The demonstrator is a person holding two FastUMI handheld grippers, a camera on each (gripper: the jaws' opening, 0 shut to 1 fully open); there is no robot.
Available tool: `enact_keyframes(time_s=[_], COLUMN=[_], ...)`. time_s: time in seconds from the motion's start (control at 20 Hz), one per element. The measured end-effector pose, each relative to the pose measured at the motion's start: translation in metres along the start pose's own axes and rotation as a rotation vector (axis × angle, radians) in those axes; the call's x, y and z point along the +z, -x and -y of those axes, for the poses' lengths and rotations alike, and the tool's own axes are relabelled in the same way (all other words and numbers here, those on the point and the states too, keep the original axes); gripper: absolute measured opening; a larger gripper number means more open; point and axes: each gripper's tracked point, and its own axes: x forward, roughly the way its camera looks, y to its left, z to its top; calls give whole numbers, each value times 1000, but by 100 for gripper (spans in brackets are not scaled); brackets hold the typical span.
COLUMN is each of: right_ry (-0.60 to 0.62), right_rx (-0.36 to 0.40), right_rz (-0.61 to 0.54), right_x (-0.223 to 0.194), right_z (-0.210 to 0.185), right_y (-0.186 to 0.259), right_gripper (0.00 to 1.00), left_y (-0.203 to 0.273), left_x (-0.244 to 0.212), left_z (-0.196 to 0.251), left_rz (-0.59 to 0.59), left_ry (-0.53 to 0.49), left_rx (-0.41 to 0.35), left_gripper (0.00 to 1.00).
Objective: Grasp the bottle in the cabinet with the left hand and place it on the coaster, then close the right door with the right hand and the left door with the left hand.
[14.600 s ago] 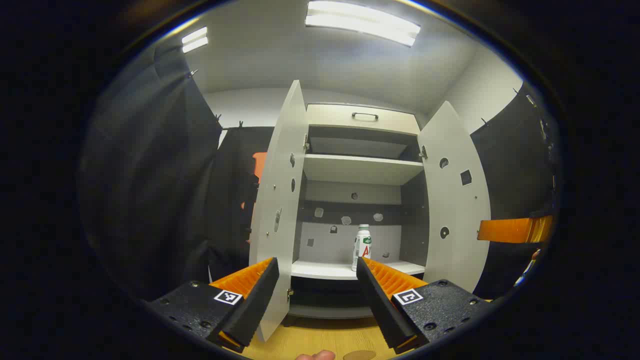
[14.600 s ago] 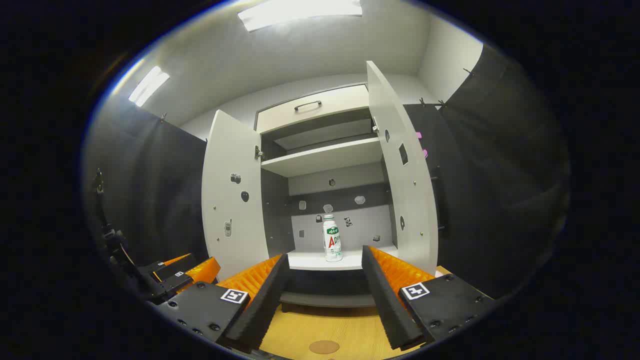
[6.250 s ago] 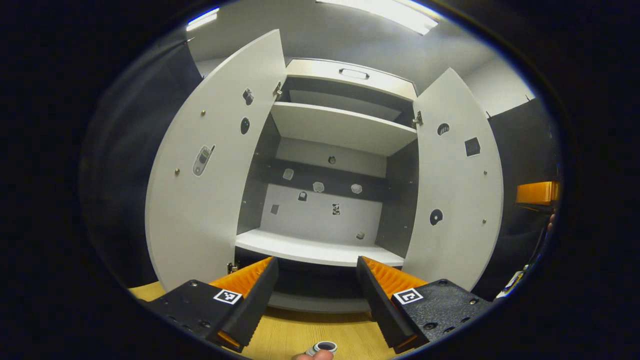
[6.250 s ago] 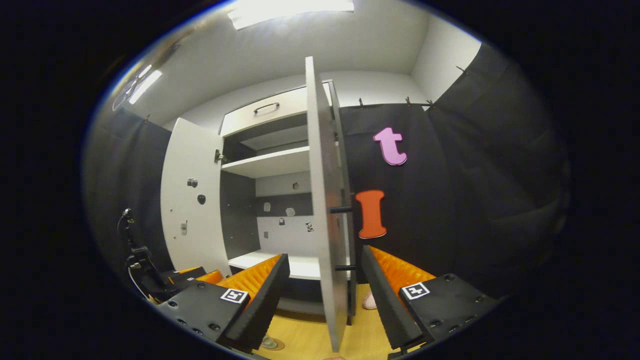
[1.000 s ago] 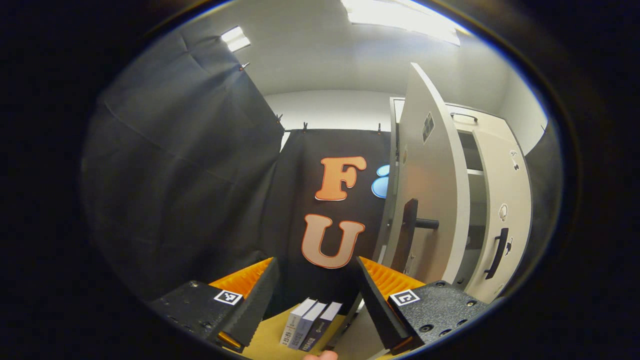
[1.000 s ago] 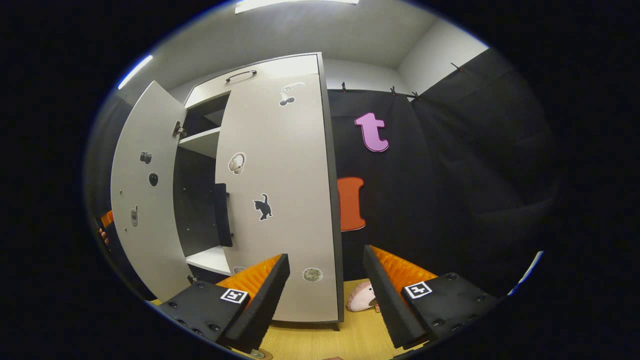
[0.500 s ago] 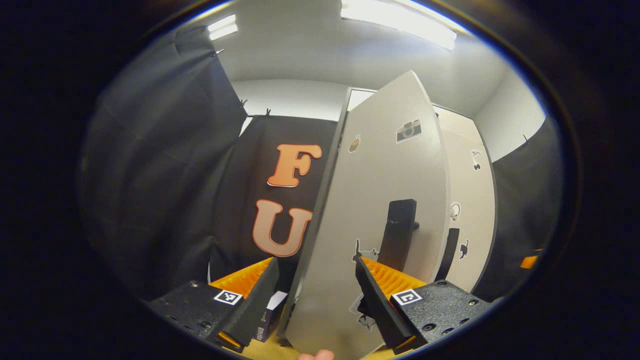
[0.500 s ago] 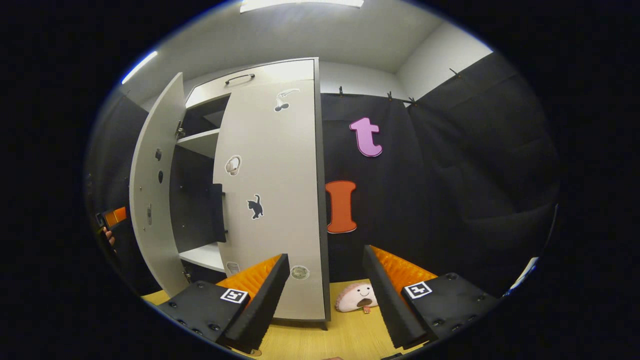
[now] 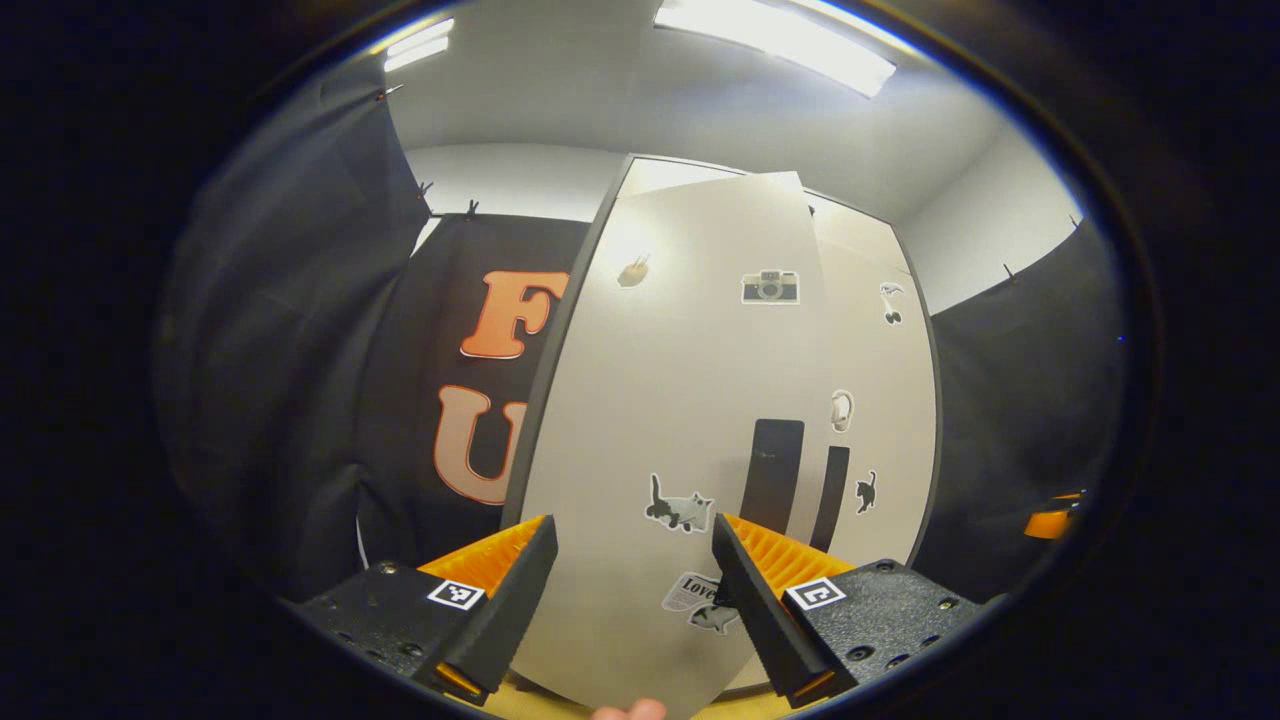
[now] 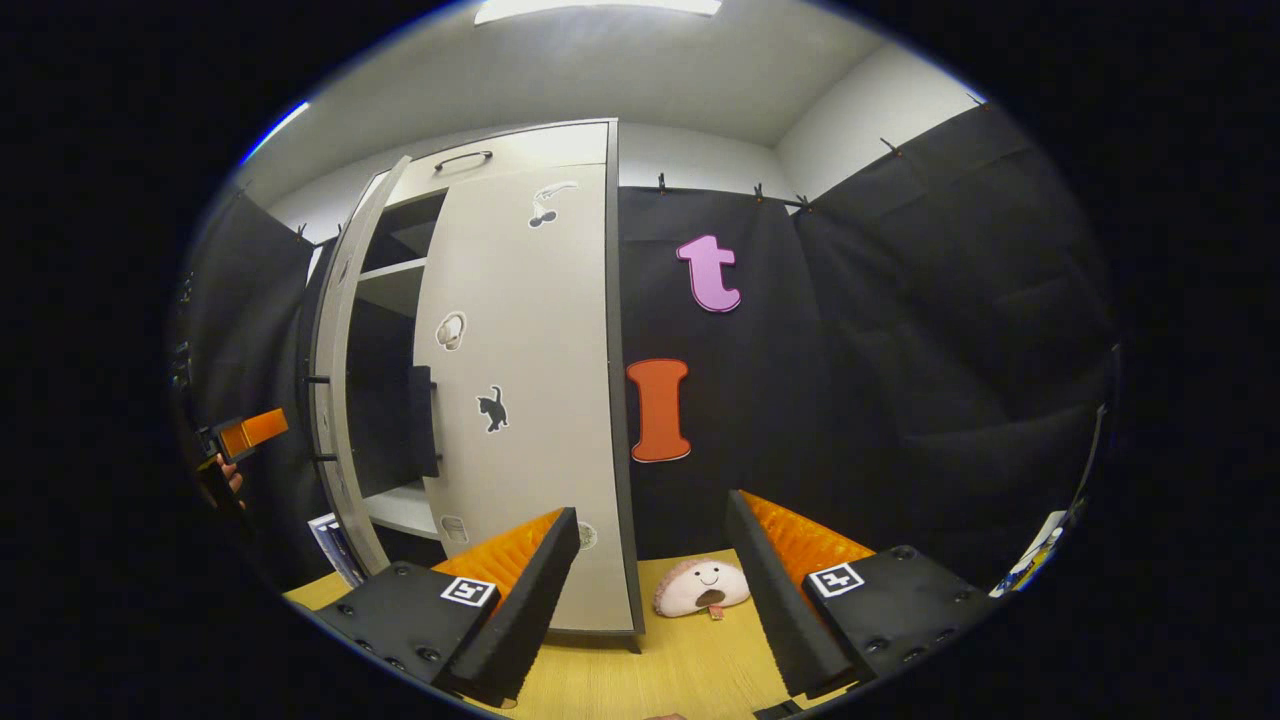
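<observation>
Left door [image 9: 690, 400] ajar, just ahead of released left hand-held gripper [image 9: 632, 590], right hand-held gripper [image 10: 650, 590] released beside shut right door [image 10: 530, 400]

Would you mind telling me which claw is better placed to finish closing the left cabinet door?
Left. The left claw is open right against the left door, which stands ajar, while the right claw faces the shut right door.
</observation>
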Motion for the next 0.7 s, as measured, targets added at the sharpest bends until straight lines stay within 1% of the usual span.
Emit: enact_keyframes(time_s=[0.3, 0.6, 0.7], right_ry=[7, 1, -2], right_rx=[-36, -58, -59], right_rz=[2, 4, 8], right_x=[3, 3, 4], right_z=[14, 25, 27], right_y=[7, 10, 11], right_gripper=[97, 97, 98], left_y=[-26, -54, -56], left_x=[-16, -26, -29], left_z=[21, 36, 38], left_rz=[-29, -37, -34], left_ry=[-8, -61, -67], left_rx=[-40, -53, -55], left_gripper=[94, 94, 94])
